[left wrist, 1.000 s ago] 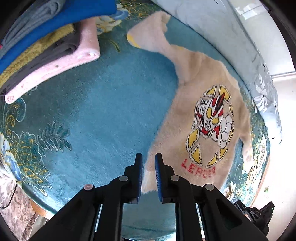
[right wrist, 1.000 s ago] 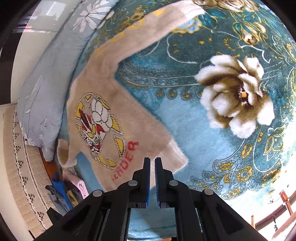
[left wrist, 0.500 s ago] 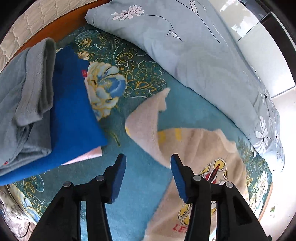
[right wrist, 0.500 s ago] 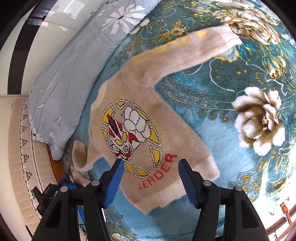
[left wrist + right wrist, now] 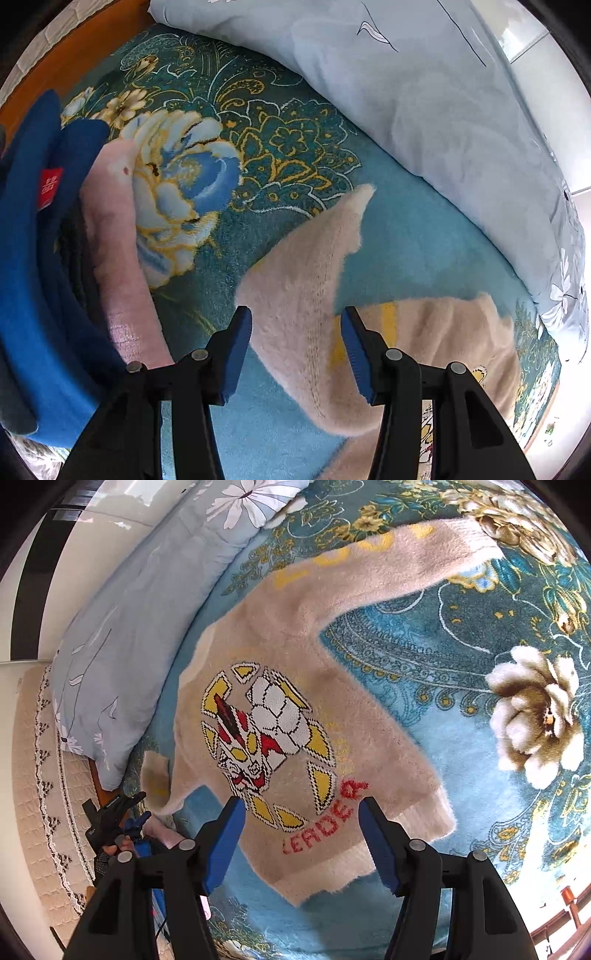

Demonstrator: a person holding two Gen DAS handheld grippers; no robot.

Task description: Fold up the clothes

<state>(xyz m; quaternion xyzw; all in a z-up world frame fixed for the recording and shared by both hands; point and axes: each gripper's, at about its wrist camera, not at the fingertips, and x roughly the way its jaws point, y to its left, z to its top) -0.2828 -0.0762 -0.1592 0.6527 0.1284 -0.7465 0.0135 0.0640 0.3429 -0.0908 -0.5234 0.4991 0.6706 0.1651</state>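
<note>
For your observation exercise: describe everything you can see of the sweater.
The sweater is fuzzy beige knit, lying flat and face up on the teal floral blanket, unfolded. Its chest shows a red, yellow and white robot figure above red lettering; yellow marks run along one outstretched sleeve. The other sleeve lies between the open left gripper fingers. Hem and cuffs are paler.

Bright daylight floods both fisheye views, blowing out the edges near 3 and 5 o'clock; rims curve and darken, soft shadows, slight blur.
</note>
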